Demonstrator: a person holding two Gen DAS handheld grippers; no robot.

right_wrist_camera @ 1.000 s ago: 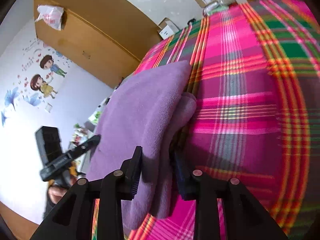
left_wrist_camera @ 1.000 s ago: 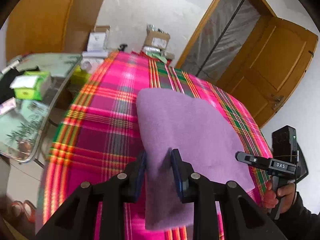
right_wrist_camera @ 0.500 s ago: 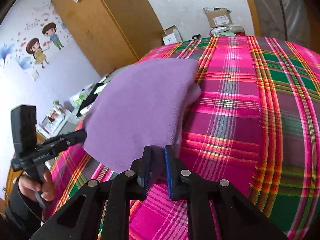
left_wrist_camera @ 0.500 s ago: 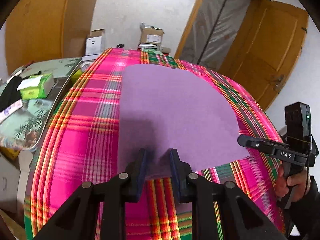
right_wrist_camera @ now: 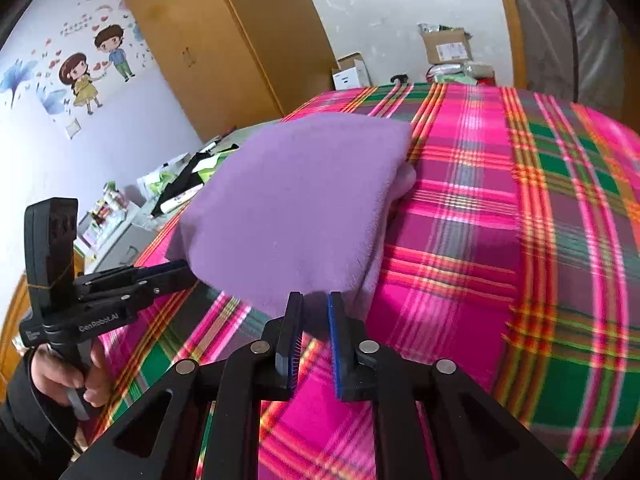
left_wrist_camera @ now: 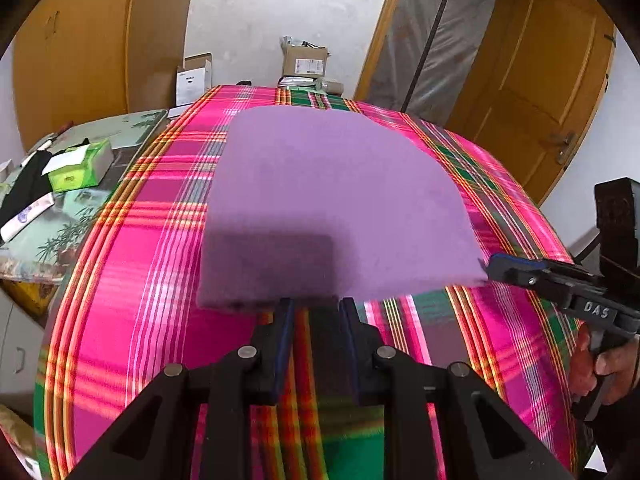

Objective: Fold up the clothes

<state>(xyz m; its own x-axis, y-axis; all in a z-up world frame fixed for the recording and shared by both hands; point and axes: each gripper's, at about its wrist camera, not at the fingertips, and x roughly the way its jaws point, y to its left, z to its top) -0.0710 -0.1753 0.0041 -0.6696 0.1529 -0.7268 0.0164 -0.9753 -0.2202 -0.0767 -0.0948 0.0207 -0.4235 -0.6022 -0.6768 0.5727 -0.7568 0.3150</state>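
We see the folded purple fleece cloth (left_wrist_camera: 336, 192) lying flat in the middle of the bed's pink, green and orange plaid cover (left_wrist_camera: 132, 280), its near hem at both sets of jaws. The left gripper (left_wrist_camera: 317, 306) has its jaws a modest gap apart; bare plaid shows between them, and the hem stops right at the tips. The right gripper (right_wrist_camera: 315, 298) sits at the cloth's other near corner with its jaws opening, a narrow gap showing between the blue pads and the hem just at their tips, not clamped.

A second ago the cloth hung lifted, draped between both sets of jaws, with the right pair wide around thick folds. Half a second ago the right jaws were almost together on the hem. Now the cloth is spread down, squared and smooth.

We cannot make out whether any tip touches the hem: the left gripper's shadow darkens that edge. In the right wrist view, paler lower layers peek out along the cloth's right side. Of the person we see only the right hand (left_wrist_camera: 592, 372) and the left hand (right_wrist_camera: 64, 376) on the handles, with dark sleeves cut off by the frame.
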